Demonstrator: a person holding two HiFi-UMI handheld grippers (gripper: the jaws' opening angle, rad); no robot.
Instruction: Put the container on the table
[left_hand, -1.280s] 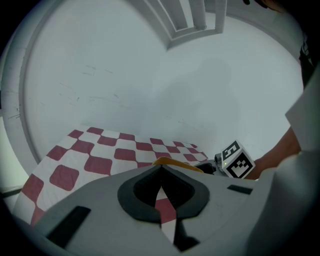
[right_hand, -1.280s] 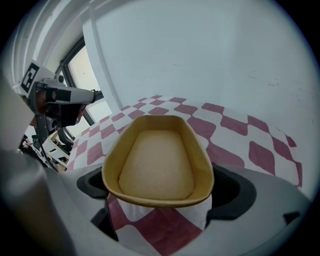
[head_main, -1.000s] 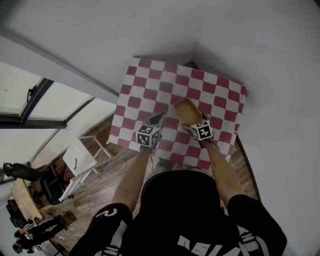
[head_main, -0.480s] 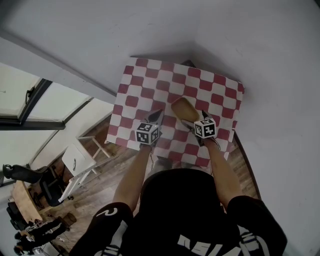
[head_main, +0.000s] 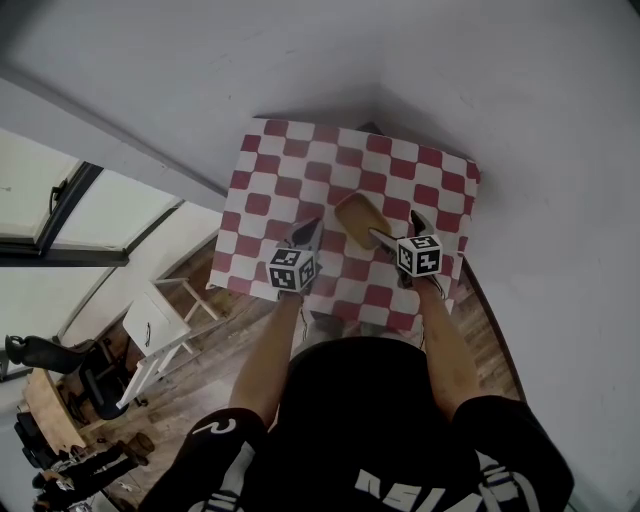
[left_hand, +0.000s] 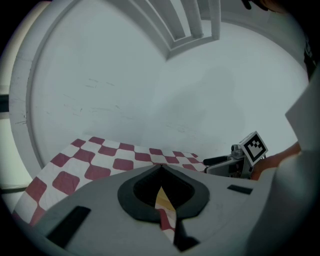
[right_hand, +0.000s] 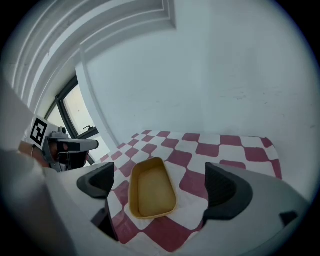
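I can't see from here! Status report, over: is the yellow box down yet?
Left gripper shut, empty. Right gripper open, fingers clear either side of the container. Container resting flat on the checkered table. Nothing in the way, over.

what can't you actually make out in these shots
- Head view: the open right claw covers the near end of the yellow rectangular plastic container.
- Left gripper view: the shut left claw blocks most of the red-and-white checkered table with its own body; the container is only a yellow sliver.
- Head view: the table's legs are hidden under its top; the figures at lower left are too small.
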